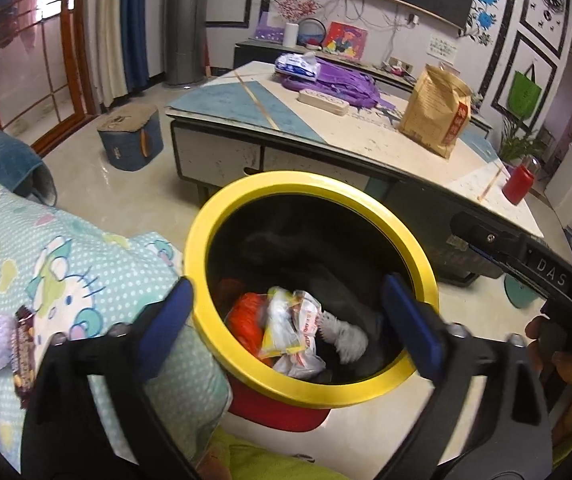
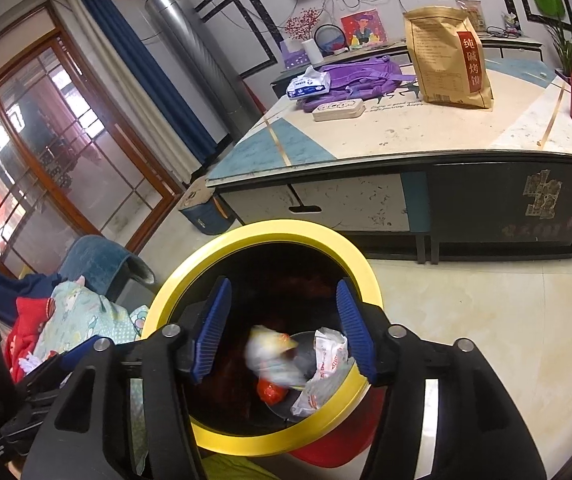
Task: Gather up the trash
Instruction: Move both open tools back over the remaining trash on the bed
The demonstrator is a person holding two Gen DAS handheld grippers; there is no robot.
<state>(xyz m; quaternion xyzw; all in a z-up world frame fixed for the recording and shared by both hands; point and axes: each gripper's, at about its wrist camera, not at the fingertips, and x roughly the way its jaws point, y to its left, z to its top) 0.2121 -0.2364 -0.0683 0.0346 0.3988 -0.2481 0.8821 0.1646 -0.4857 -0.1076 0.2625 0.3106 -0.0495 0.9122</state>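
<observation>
Both my grippers hang over the round red bin with the wide yellow rim (image 1: 425, 256), pointing down into its dark mouth. My left gripper (image 1: 286, 320) is spread wide, blue pads clear of everything, nothing between them. My right gripper (image 2: 284, 330) stands part open, and a pale crumpled wrapper (image 2: 270, 348) shows blurred between its pads without touching either; I read it as dropping loose. Down on the bottom lies the collected trash: an orange plastic scrap (image 1: 248, 320), white and yellow printed wrappers (image 1: 291, 328), a white frilly paper piece (image 1: 349, 336).

More waits at nine o'clock in the left view: a dark printed snack wrapper (image 1: 22, 352) lying on the mint cartoon-print blanket (image 1: 98, 264).

Risks now. My left pad at three o'clock sits close to the rim, so a careless pull-out could hook it and tip the bin. The light wrapper could catch the rim at five o'clock in the right view and slide to the pale tiled floor (image 2: 485, 320). Reaching for that snack wrapper, I could pinch blanket along with it.
</observation>
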